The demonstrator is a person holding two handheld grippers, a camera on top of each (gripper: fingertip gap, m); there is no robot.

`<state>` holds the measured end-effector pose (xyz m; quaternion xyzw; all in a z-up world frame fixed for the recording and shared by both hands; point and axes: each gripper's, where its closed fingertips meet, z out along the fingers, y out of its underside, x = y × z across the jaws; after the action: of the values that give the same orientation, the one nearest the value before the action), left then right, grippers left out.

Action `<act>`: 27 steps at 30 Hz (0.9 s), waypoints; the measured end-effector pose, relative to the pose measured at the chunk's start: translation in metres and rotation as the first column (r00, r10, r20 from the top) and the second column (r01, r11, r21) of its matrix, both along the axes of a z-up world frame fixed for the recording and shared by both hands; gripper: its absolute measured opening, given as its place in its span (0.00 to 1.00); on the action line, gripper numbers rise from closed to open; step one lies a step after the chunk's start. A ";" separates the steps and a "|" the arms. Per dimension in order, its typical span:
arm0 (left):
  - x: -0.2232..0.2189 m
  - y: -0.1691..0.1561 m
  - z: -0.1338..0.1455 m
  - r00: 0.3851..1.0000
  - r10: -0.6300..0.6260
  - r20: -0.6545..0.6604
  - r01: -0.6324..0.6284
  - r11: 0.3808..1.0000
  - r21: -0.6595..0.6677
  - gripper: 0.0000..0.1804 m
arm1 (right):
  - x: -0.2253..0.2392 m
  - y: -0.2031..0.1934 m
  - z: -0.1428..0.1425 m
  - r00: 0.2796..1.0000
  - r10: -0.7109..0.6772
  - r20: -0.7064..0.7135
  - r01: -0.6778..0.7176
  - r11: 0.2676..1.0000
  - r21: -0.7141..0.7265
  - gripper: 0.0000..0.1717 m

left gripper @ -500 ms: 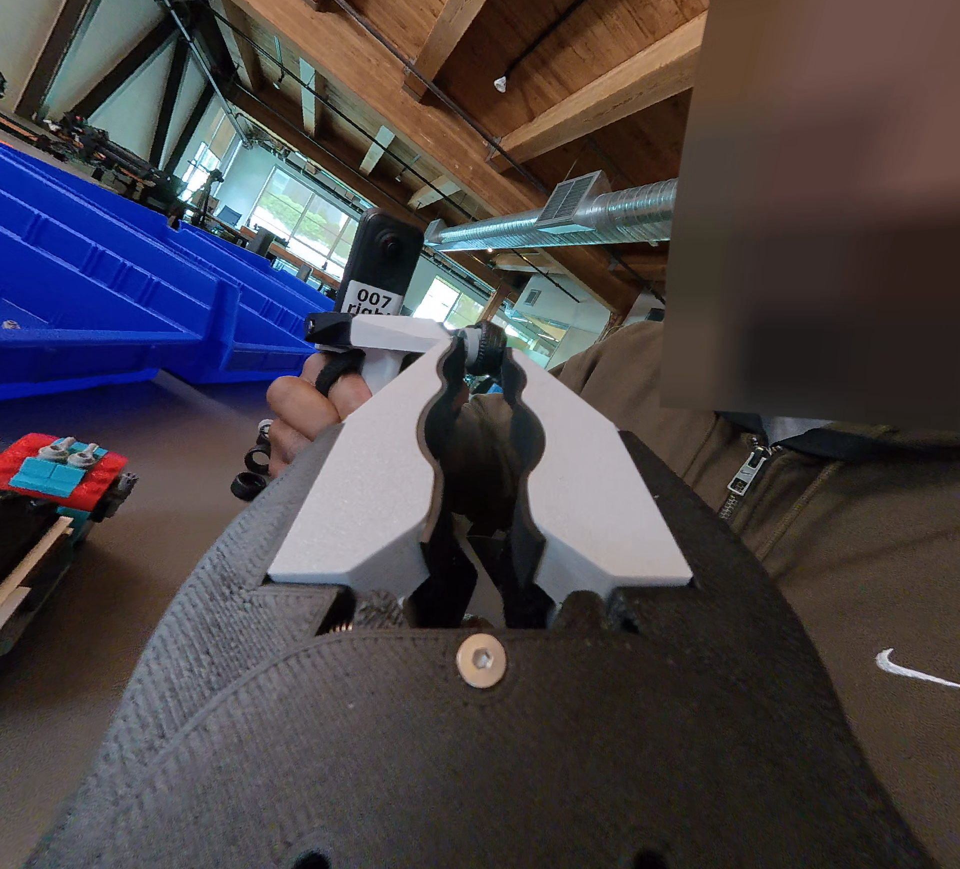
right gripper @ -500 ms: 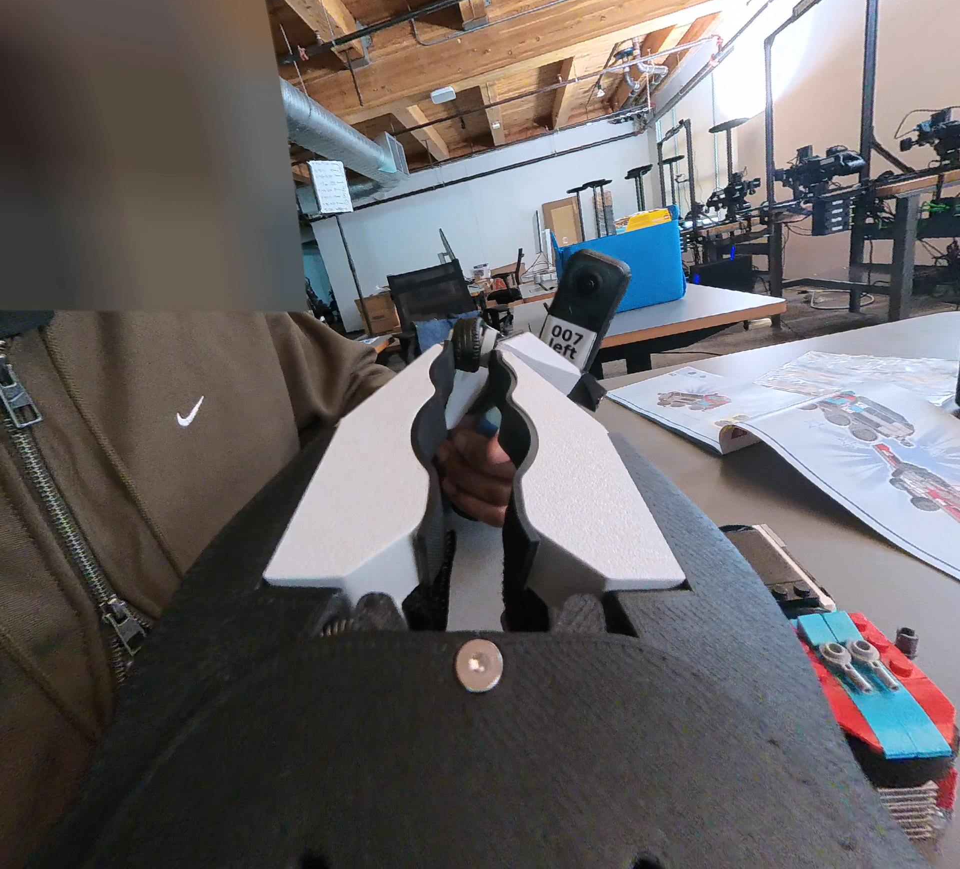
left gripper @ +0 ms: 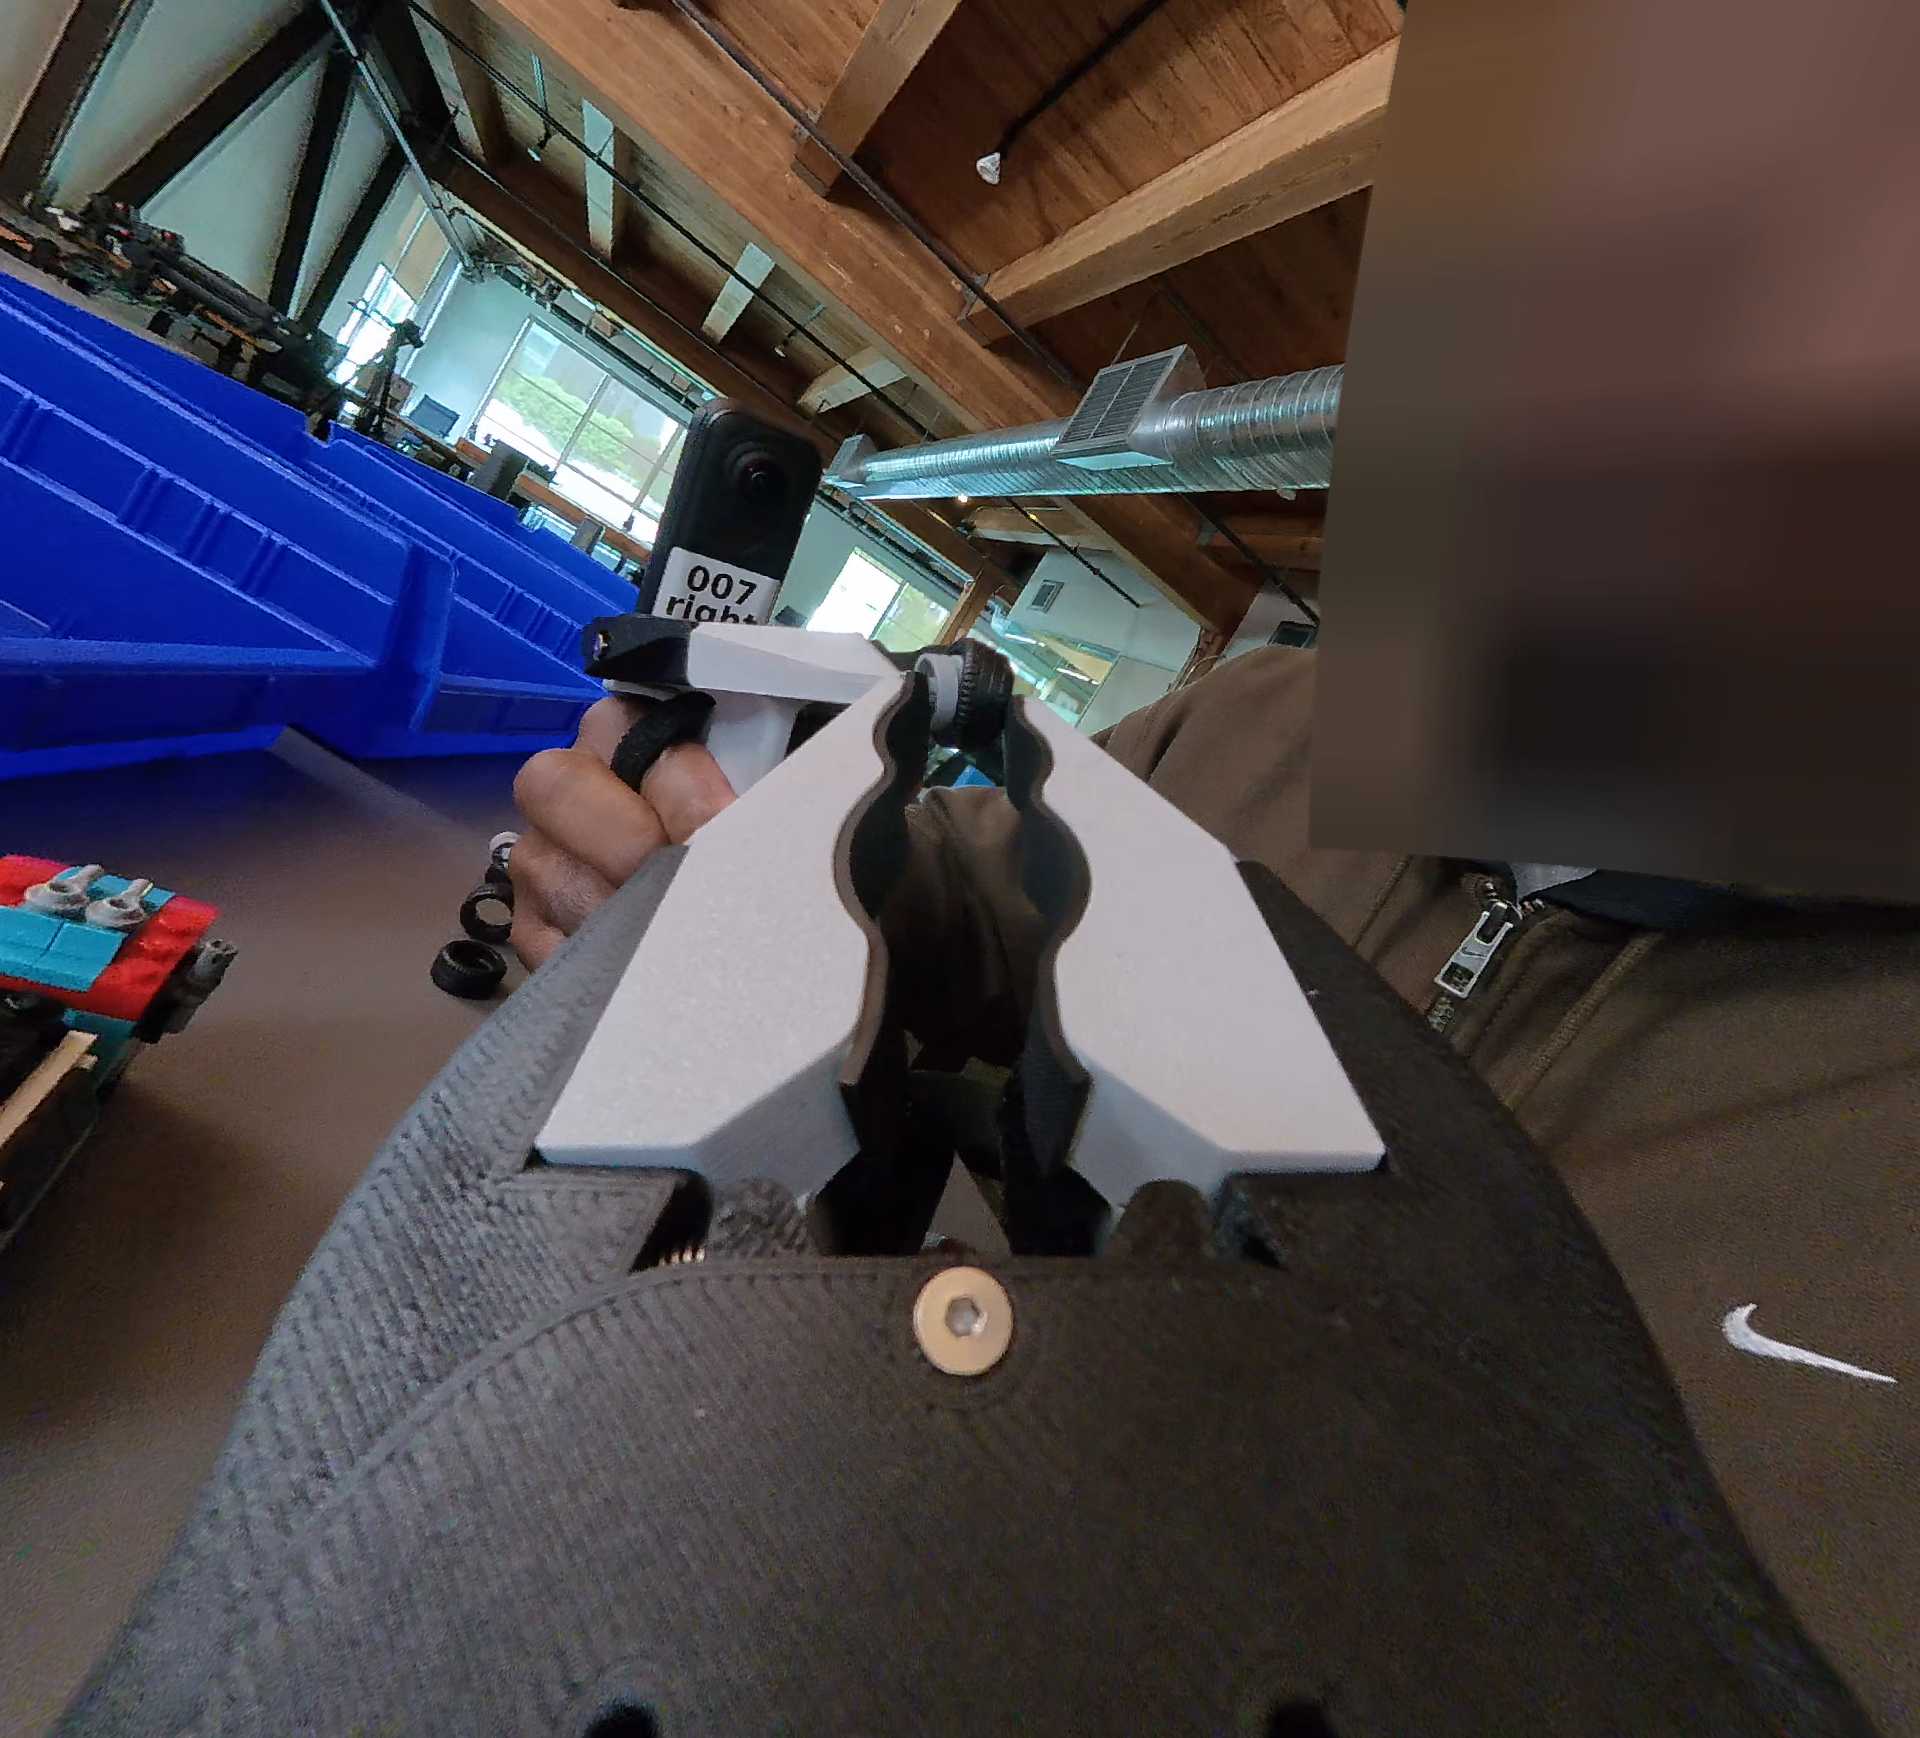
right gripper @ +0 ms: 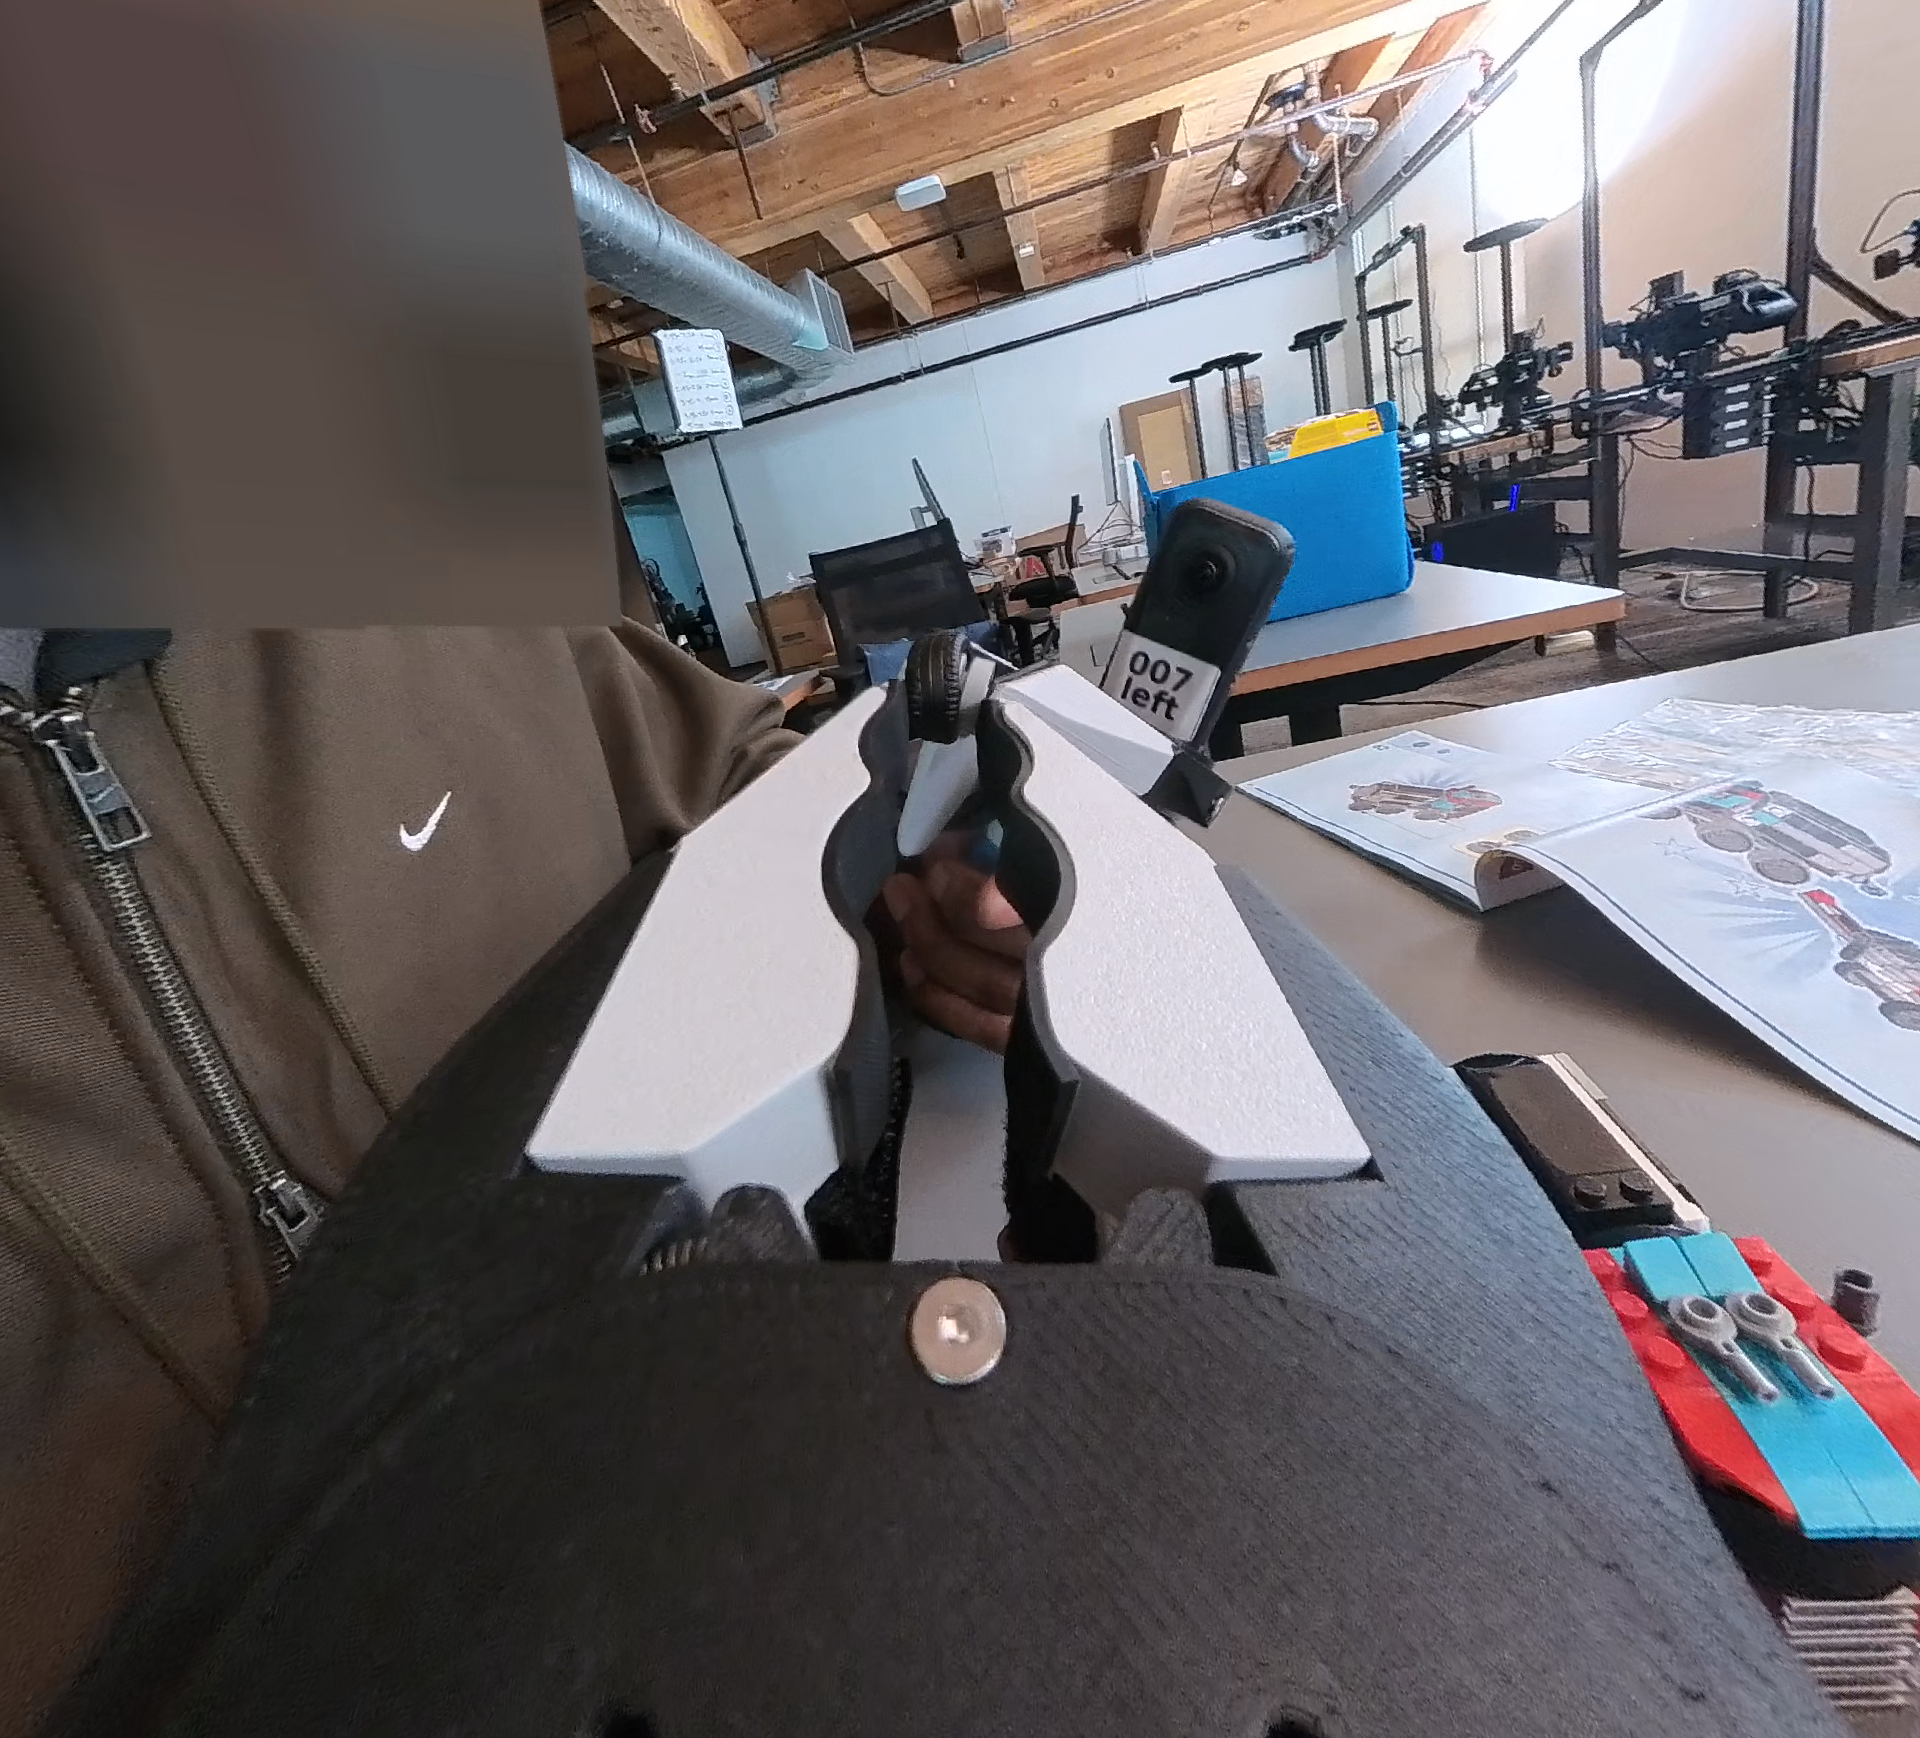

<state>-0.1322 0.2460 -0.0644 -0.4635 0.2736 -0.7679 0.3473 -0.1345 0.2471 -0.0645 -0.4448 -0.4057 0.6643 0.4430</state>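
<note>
Both hand-held grippers meet tip to tip above the desk (right gripper: 1558,1013). Left hand-held gripper (left gripper: 961,701) narrow, pinching a small wheel (left gripper: 971,686), grey hub with black tyre. Right hand-held gripper (right gripper: 951,701) narrow, clamped on the same wheel. Left view only: loose black tyres (left gripper: 473,940), blue bins (left gripper: 208,587). Right view only: open instruction booklet (right gripper: 1662,857). Red-teal brick model (right gripper: 1766,1376) in both.

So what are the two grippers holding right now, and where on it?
A small black rubber toy tyre with a pale grey hub: the left gripper and right gripper meet on it at their fingertips, which side each grips is unclear.
</note>
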 end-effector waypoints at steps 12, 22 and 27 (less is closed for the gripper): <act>0.002 0.004 -0.001 0.974 0.194 -0.118 -0.163 0.959 0.230 0.09 | -0.001 0.004 -0.002 0.985 -0.169 0.042 0.154 0.958 0.243 0.08; 0.005 0.001 -0.003 0.937 0.330 -0.116 -0.252 0.867 0.431 0.08 | 0.001 0.000 -0.004 0.979 -0.197 0.048 0.169 0.923 0.345 0.08; 0.004 0.000 -0.004 0.937 0.328 -0.119 -0.242 0.857 0.455 0.08 | 0.000 -0.001 -0.004 0.972 -0.234 0.037 0.200 0.894 0.400 0.09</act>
<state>-0.1279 0.2463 -0.0686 -0.4819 0.3975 -0.5790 0.5239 -0.1342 0.2456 -0.0689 -0.4165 -0.4970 0.4963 0.5773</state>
